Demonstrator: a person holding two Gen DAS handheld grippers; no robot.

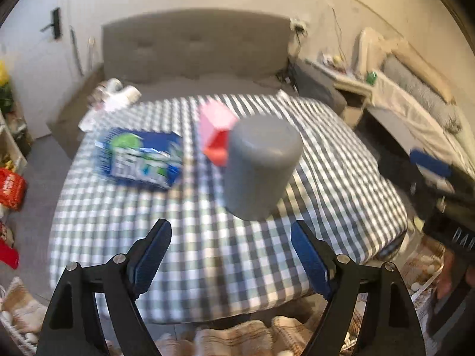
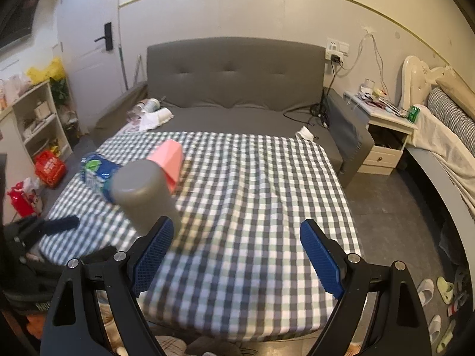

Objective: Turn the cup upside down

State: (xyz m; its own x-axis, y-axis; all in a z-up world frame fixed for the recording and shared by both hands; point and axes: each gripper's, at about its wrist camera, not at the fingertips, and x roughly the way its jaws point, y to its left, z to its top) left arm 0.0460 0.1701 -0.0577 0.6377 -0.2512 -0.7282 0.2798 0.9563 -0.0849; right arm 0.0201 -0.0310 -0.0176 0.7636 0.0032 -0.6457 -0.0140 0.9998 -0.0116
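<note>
A grey cup (image 1: 259,166) stands upside down on the checked cloth, its closed base facing up. It also shows in the right wrist view (image 2: 145,194), at the left. My left gripper (image 1: 231,238) is open and empty, its blue pads a little short of the cup. My right gripper (image 2: 237,238) is open and empty, to the right of the cup; its left finger (image 2: 154,249) overlaps the cup's lower edge in view. The right gripper's blue pad (image 1: 429,161) shows at the right edge of the left wrist view.
A pink and red box (image 1: 217,132) stands just behind the cup. A blue wipes pack (image 1: 139,157) lies to its left. The checked table (image 2: 252,207) ends at a near edge. A grey sofa (image 2: 234,77) is behind, a nightstand (image 2: 386,130) and bed at right.
</note>
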